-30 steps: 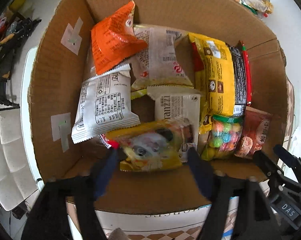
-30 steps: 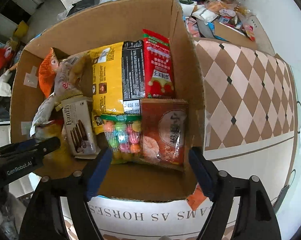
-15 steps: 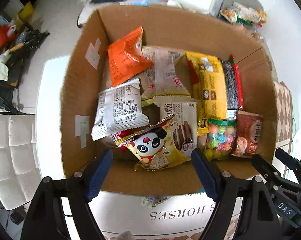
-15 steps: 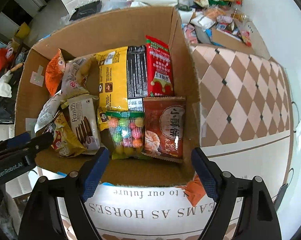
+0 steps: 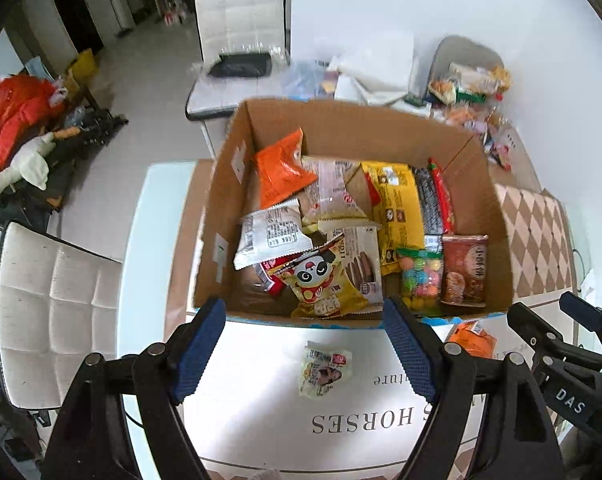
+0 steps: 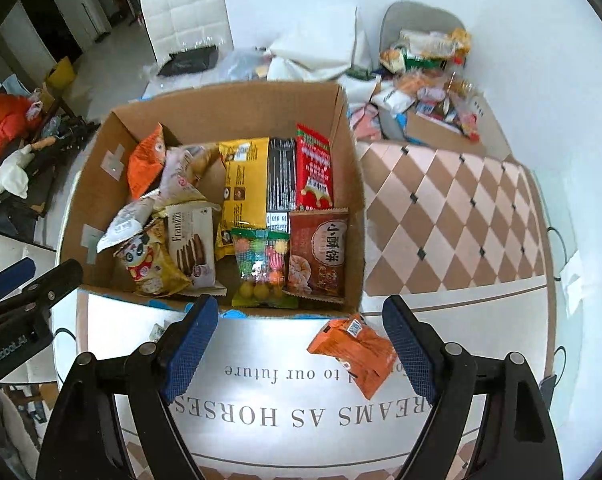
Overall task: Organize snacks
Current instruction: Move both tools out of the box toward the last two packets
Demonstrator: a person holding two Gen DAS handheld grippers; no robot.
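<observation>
Snacks fill the cardboard box (image 6: 351, 184), which stands on a table mat (image 6: 285, 396) printed with "DREAMS AS HORSES" (partly cut off) and "to our future". Inside, along the right wall, a red packet (image 6: 313, 172) with Chinese writing lies beside a black packet (image 6: 281, 178) and a yellow bag (image 6: 244, 182). In front of them sit a brown-red pack of pastries (image 6: 319, 254) printed with large Chinese characters and a clear bag of coloured candy balls (image 6: 261, 264). Left of those lies a white "Franzzi" biscuit pack (image 6: 191, 246), partly overlapped by a yellow panda-face bag (image 5: 323, 280). A white packet (image 5: 271, 236) showing its nutrition label, a beige pouch (image 5: 329, 192) and an orange pouch (image 5: 283, 168) are heaped toward the left rear corner.

Two items lie outside, on the mat just in front of the box: a small pale-yellow sachet (image 5: 325, 368) and an orange packet (image 6: 353, 350) with a barcode sticker.

The left gripper (image 5: 304, 344) hangs above the mat with its blue pads spread wide and nothing between them; the sachet lies below the gap. The right gripper (image 6: 300, 342) is equally wide apart and empty, the orange packet near its right pad (image 6: 409, 356). The left tool's body reads "GenRobot.AI", the right one's "DAS". A loose pile of more snacks (image 6: 429, 64) lies on the table beyond the box.
</observation>
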